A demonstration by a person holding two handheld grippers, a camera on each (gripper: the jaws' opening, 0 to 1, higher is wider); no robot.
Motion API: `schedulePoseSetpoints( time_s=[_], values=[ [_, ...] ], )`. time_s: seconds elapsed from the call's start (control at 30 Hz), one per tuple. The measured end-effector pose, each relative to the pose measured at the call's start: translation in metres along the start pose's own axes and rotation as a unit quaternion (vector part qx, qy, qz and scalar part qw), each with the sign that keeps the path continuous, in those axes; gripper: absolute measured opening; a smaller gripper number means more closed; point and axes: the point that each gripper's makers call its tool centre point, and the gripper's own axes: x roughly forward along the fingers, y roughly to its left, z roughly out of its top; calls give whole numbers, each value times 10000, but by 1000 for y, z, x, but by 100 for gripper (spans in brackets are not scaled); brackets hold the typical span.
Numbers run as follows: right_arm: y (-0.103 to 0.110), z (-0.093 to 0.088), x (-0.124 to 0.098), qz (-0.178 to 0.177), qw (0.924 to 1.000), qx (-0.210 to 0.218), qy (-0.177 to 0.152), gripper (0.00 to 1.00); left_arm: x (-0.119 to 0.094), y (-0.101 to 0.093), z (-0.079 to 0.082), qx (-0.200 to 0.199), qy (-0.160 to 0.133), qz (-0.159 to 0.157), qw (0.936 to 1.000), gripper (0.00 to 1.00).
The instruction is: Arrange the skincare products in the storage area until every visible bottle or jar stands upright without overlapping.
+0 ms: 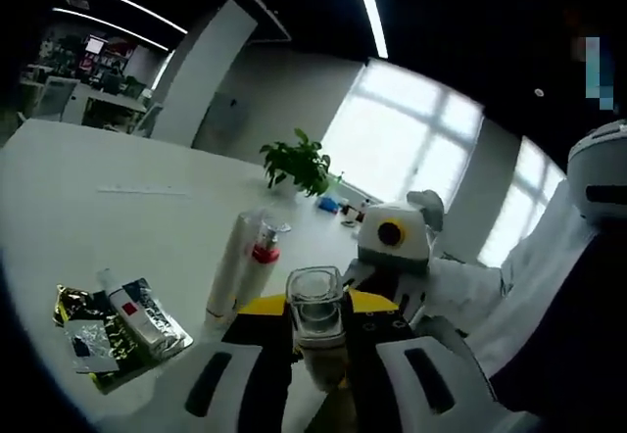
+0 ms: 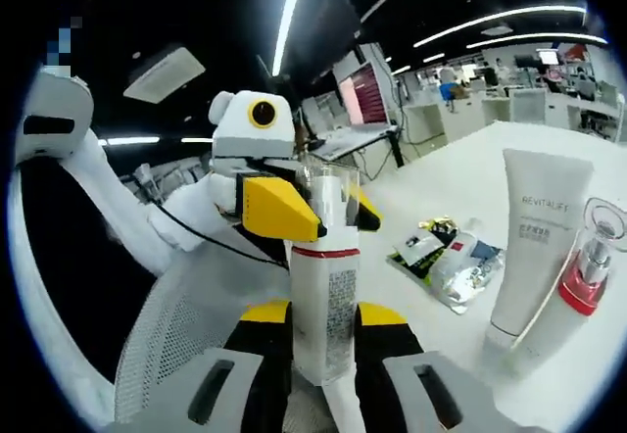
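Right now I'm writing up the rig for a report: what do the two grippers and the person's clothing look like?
Both grippers have broad white jaws with dark oval slots, black inner parts and yellow tips. The left gripper has a white housing, and a thin black cable runs from it. The right gripper shows the same white housing. The person wears white sleeves and white gloves.

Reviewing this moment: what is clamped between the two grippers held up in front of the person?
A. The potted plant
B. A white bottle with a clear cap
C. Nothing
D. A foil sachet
B: the right gripper grips the white bottle by its body, while the left gripper closes on its clear cap.
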Motion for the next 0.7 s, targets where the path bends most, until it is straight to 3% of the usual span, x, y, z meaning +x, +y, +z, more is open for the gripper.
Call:
schedulePoseSetpoints(
  time_s=[0.13,0.33,0.4,0.43,0.5,0.6,0.7],
  values=[
    [-11,-3,7,-531,9974,-377,298,15,5,2,-1,399,-47,435,9982,13],
    [-27,10,15,-1466,9858,-803,177,14,-4,36,11,-421,-515,1235,9901,13],
    [-32,16,15,-1779,9786,-1020,183,14,-5,39,14,-455,-645,1346,9877,13],
    [-34,17,15,-1970,9722,-1228,299,14,-5,38,15,-448,-664,1348,9876,13],
    [-36,15,14,-2118,9663,-1367,514,13,-4,37,16,-341,-663,1384,9876,14],
    [-36,18,14,-1946,9737,-1122,375,12,-3,32,18,22,-703,1287,9892,14],
    [-24,19,13,-1264,9915,-309,63,11,-3,26,22,115,-799,1040,9913,16]
  ],
)
